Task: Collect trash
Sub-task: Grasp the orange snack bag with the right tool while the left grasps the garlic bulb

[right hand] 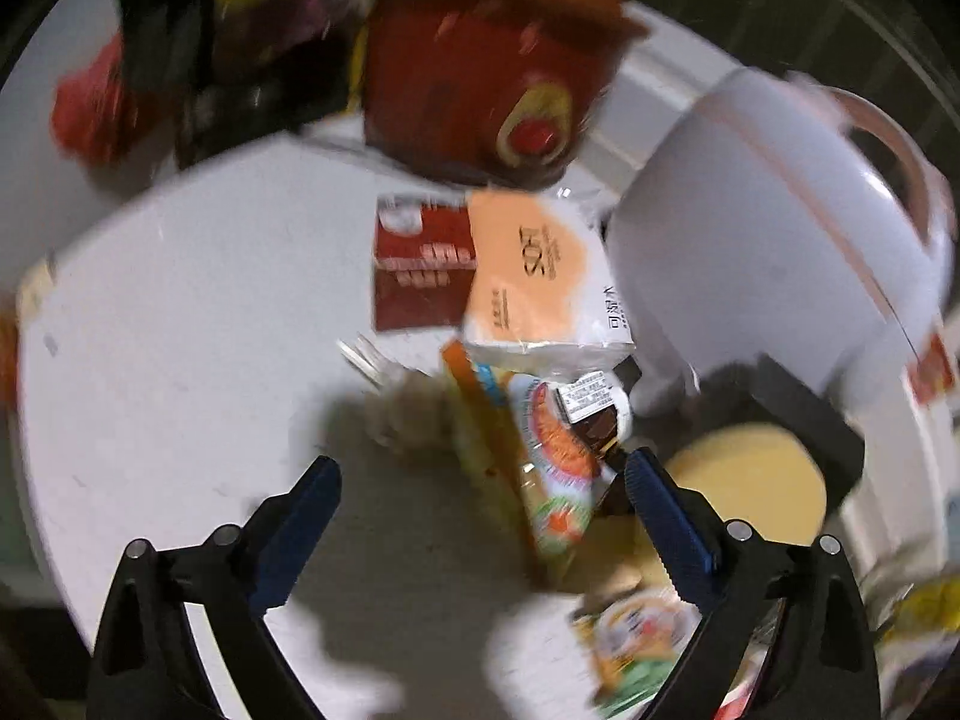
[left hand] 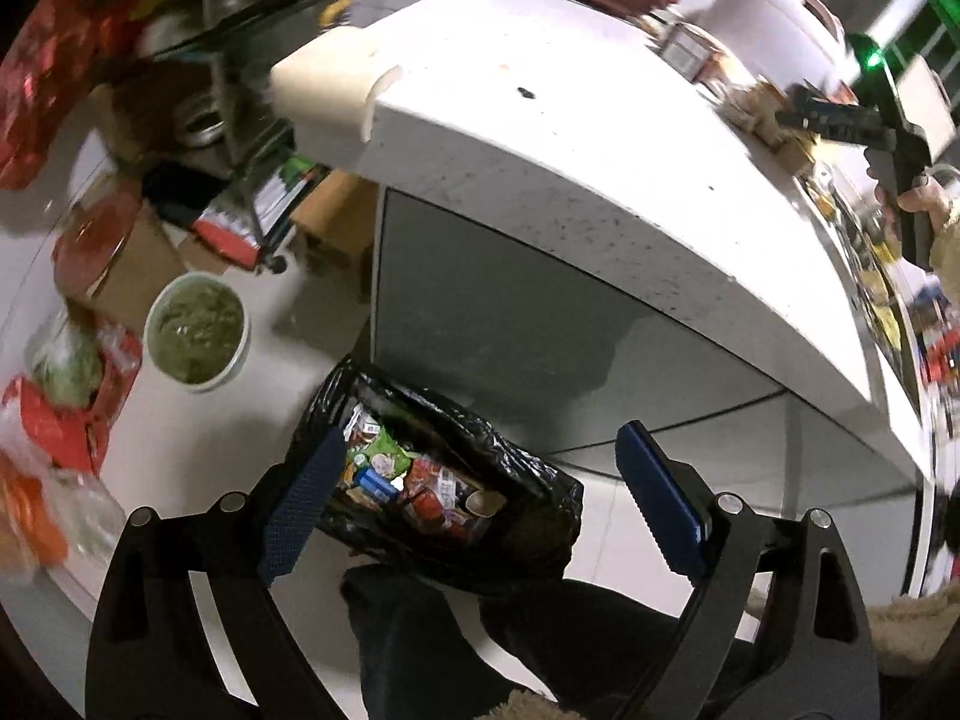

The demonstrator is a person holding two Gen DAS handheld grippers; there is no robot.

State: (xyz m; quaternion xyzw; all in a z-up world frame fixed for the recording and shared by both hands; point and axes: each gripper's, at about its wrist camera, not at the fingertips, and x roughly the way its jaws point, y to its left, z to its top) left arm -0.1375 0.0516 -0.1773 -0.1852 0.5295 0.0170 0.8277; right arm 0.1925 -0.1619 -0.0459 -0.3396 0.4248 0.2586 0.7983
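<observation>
In the left wrist view my left gripper (left hand: pixel 480 441) hangs open and empty over a bin lined with a black trash bag (left hand: pixel 516 450), which holds several colourful wrappers (left hand: pixel 420 480). My right gripper (left hand: pixel 804 111), held by a hand, is over the white table (left hand: pixel 540 120) at the far right. In the right wrist view the right gripper (right hand: pixel 483 463) is open with nothing between its fingers, above litter on the table: an orange-and-green snack packet (right hand: pixel 552 468), a small brown packet (right hand: pixel 594 420), a crumpled tissue (right hand: pixel 414 414) and an orange-and-white tissue pack (right hand: pixel 534 282).
A white rice cooker (right hand: pixel 768 228), a red pot (right hand: pixel 480 78) and a red box (right hand: pixel 420 276) stand on the table. On the floor are a bowl of green scraps (left hand: pixel 198 330), cardboard boxes (left hand: pixel 138 264) and red bags (left hand: pixel 54 414). The person's dark trouser leg (left hand: pixel 456 630) is beside the bin.
</observation>
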